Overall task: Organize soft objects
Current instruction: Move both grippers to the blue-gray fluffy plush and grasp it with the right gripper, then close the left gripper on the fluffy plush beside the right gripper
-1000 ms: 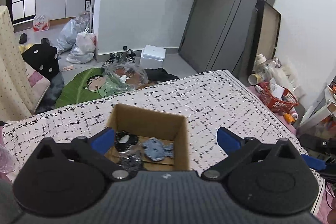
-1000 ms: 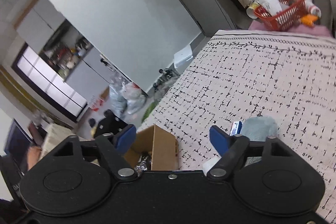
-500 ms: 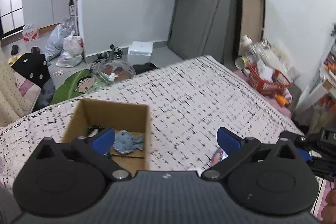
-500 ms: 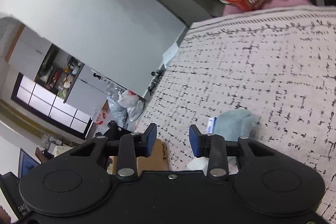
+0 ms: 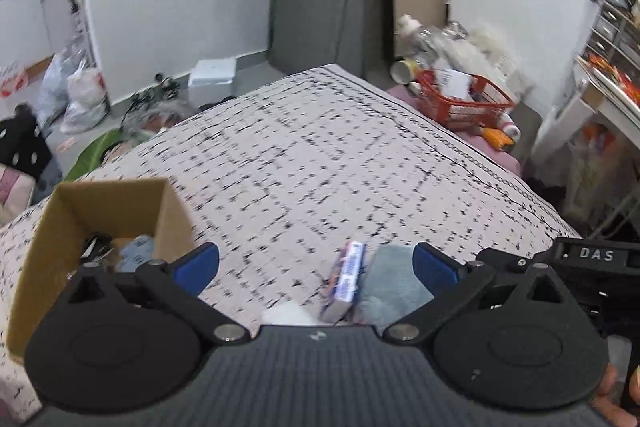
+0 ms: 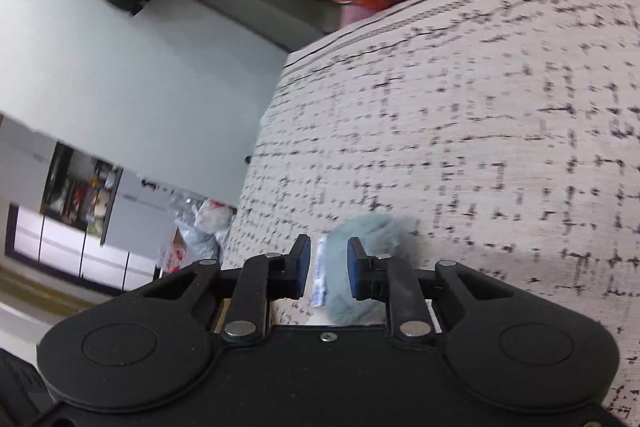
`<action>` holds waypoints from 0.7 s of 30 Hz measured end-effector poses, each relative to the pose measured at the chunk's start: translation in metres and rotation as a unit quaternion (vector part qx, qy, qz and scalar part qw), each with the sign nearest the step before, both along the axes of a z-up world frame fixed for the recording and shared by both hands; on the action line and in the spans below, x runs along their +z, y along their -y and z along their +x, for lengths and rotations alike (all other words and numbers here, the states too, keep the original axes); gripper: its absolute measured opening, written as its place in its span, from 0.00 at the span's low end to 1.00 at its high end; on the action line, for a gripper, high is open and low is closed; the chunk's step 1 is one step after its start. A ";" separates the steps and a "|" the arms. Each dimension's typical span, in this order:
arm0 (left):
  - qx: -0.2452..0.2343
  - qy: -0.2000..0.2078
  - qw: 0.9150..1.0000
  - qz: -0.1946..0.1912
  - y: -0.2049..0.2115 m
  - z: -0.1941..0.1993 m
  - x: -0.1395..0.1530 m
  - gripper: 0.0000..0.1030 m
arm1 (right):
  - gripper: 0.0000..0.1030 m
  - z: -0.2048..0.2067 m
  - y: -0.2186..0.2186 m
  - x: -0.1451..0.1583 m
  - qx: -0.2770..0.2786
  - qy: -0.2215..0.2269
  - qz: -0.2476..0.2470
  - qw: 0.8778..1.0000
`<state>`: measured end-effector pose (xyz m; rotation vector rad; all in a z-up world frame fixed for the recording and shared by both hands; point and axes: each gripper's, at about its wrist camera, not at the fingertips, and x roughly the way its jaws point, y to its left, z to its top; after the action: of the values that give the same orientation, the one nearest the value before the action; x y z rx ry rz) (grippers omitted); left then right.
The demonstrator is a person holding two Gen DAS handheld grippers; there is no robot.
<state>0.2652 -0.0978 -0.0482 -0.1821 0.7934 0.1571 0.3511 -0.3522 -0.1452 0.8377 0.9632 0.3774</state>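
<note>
Cardboard first: on the far left of the bed (image 5: 320,163) sits the open cardboard box (image 5: 44,247), already holding a blue plush piece (image 5: 138,249) and some dark items, so part of the sorting looks done. The left tongs (image 5: 316,261) hang spread wide, gripping nothing. Ahead of them lies a packet of tissues (image 5: 348,275), long axis pointing away up the bed, touching the pale blue fluffy cloth (image 5: 390,279) on its right. Over on the right side, the right tongs (image 6: 328,263) are nearly closed around that cloth (image 6: 368,231) and the packet edge; whether they actually pinch it, I cannot tell. These two, plus something white (image 5: 286,313) beside them, remain unboxed.
</note>
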 end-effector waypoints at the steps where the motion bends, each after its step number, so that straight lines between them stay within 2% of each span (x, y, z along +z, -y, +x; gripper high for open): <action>1: -0.005 -0.002 1.000 0.003 0.005 0.003 -0.002 0.99 | 0.20 0.000 0.003 -0.003 -0.005 -0.005 0.002 1.000; 4: -0.020 -0.005 1.000 0.001 0.022 0.011 -0.008 0.96 | 0.20 0.002 0.014 -0.013 -0.021 -0.019 0.006 1.000; 6: -0.027 0.000 1.000 -0.003 0.033 0.016 -0.012 0.91 | 0.20 0.004 0.022 -0.021 -0.033 -0.031 0.012 0.999; 9: -0.034 -0.007 0.999 -0.009 0.046 0.024 -0.019 0.77 | 0.20 0.006 0.029 -0.029 -0.046 -0.043 0.018 0.998; 11: -0.040 -0.016 0.999 -0.026 0.051 0.028 -0.023 0.61 | 0.20 0.008 0.031 -0.032 -0.048 -0.045 0.021 0.998; 14: -0.048 -0.020 0.998 -0.036 0.060 0.033 -0.030 0.50 | 0.20 0.011 0.032 -0.038 -0.048 -0.052 0.027 0.997; 17: -0.054 -0.029 0.997 -0.053 0.065 0.038 -0.038 0.43 | 0.20 0.013 0.033 -0.043 -0.049 -0.058 0.031 0.997; 21: -0.061 -0.042 0.995 -0.062 0.071 0.043 -0.049 0.43 | 0.20 0.014 0.037 -0.049 -0.051 -0.065 0.033 0.996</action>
<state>0.3080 -0.1688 -0.0975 -0.2442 0.8959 0.0007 0.3647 -0.3894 -0.1942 0.9781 1.0277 0.2703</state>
